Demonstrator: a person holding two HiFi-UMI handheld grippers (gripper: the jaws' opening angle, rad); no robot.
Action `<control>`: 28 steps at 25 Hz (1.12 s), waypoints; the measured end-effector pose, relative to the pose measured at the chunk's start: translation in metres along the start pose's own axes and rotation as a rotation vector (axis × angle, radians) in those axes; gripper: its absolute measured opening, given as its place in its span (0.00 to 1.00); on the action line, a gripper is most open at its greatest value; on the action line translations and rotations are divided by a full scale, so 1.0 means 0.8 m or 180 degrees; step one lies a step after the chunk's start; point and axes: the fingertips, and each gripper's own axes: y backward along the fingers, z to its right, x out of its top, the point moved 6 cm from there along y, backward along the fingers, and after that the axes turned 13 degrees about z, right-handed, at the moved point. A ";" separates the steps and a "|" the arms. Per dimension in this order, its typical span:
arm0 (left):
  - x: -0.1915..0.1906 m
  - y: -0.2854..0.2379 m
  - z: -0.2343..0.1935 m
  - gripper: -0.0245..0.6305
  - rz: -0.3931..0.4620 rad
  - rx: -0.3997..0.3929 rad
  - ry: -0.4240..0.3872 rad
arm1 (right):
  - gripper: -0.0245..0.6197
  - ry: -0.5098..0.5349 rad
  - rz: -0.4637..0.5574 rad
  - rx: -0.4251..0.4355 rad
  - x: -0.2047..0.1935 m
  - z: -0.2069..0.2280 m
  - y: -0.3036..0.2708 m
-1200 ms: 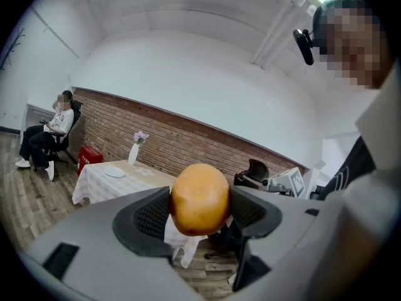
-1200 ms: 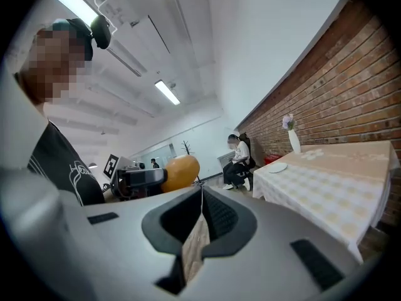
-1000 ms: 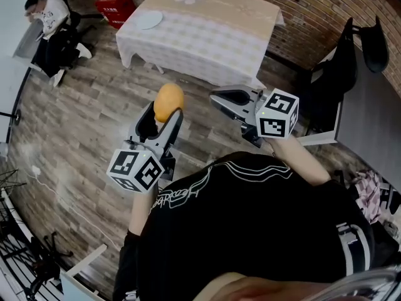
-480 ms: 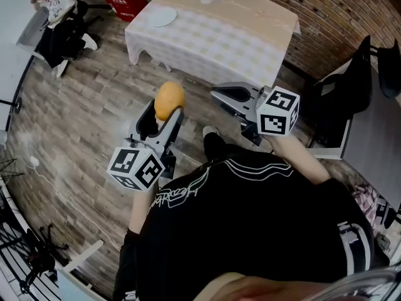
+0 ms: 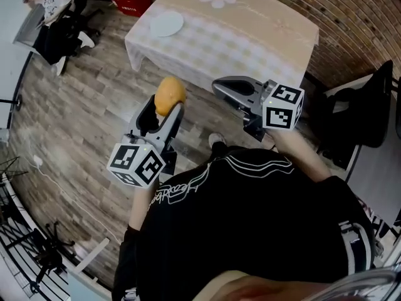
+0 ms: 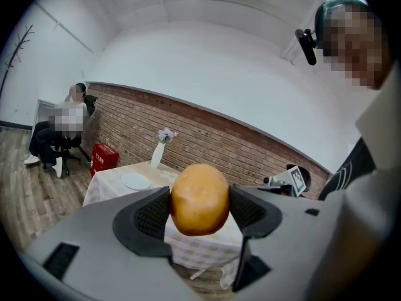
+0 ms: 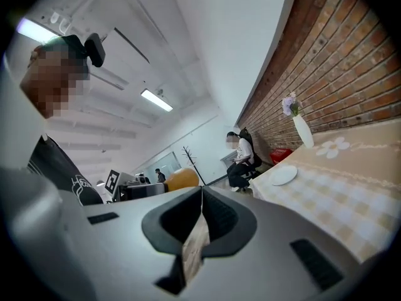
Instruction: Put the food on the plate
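My left gripper (image 5: 163, 109) clamps a potato (image 5: 169, 95) in its jaws; my right gripper (image 5: 218, 87) has jaws closed, empty. The plate (image 5: 167, 24) lies on the table (image 5: 257, 39).

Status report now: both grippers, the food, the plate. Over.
Left gripper shut on potato. Right gripper shut, empty. Plate on table ahead, not reached. No obstacle seen.
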 end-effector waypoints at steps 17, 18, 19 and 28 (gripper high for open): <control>0.042 -0.171 -0.109 0.49 -0.0106 0.0009 -0.0135 | 0.03 -0.0142 -0.0043 -0.0037 0.051 0.148 -0.100; 0.042 -0.178 -0.120 0.49 -0.0126 0.0019 -0.0159 | 0.03 -0.0150 -0.0043 -0.0056 0.052 0.154 -0.106; 0.043 -0.186 -0.130 0.49 -0.0147 0.0022 -0.0187 | 0.03 -0.0158 -0.0041 -0.0078 0.053 0.161 -0.113; 0.055 -0.268 -0.225 0.49 -0.0380 -0.0095 -0.0347 | 0.03 -0.0278 -0.0018 -0.0401 0.056 0.229 -0.178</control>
